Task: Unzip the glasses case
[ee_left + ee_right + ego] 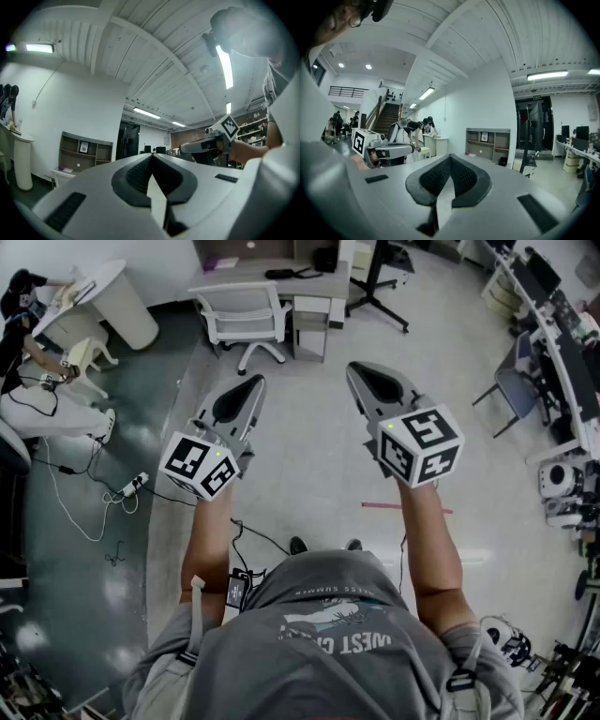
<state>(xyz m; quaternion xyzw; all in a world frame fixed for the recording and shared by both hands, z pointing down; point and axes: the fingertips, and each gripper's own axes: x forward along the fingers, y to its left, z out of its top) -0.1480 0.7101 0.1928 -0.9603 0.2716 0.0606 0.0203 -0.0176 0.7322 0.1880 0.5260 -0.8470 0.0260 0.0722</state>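
No glasses case shows in any view. My left gripper (254,379) is held up in the air over the floor with its jaws shut and nothing between them; its own view shows the closed tip (151,155) aimed across the room. My right gripper (355,367) hangs beside it, a little apart, also shut and empty, with its closed tip (450,157) pointing toward a white wall. Each gripper appears in the other's view: the right gripper (205,146) and the left gripper (388,151).
Ahead stand a white office chair (246,313) and a grey desk (272,279). A power strip with cables (131,486) lies on the floor at left, near a person bent over a round white table (101,289). Desks and chairs (517,381) line the right side. A red tape mark (394,507) is on the floor.
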